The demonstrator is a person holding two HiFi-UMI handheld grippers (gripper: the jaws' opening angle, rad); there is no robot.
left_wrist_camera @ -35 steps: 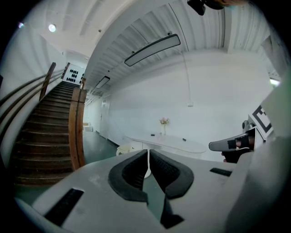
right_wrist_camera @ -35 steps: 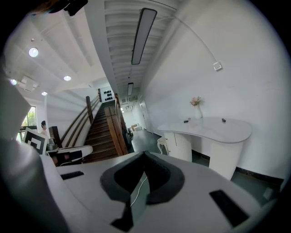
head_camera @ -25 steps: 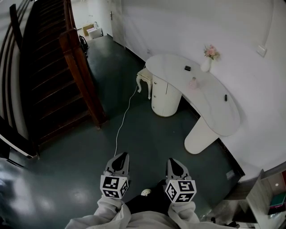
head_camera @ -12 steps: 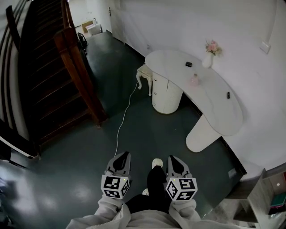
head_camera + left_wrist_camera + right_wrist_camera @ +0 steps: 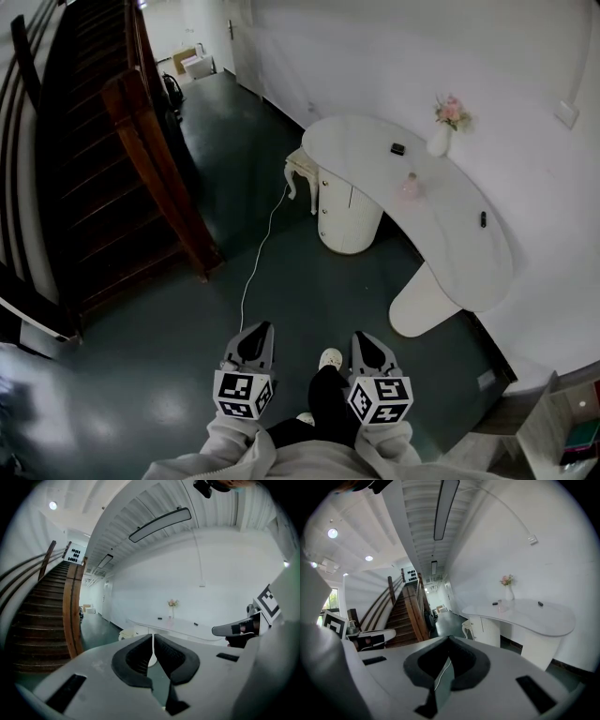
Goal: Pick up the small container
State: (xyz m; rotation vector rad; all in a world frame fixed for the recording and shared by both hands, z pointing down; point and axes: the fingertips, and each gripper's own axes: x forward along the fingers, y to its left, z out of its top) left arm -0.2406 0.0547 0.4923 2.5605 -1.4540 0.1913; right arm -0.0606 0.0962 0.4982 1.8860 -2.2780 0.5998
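In the head view, the small container (image 5: pixel 410 185), a pale pink item, stands on the curved white table (image 5: pixel 450 244) near its middle, with the flower vase (image 5: pixel 441 139) at about 1 o'clock from it. Both claws are well short of the table, over the dark floor (image 5: pixel 169 375). The left gripper (image 5: pixel 254 330) has its jaws together with nothing between them; the right gripper (image 5: pixel 368 339) is likewise closed and empty. The container lies between 12 and 1 o'clock from the right gripper and between 1 and 2 o'clock from the left, so the right hand is judged nearer. Its long axis is too small to read. The jaws must open before any grasp.
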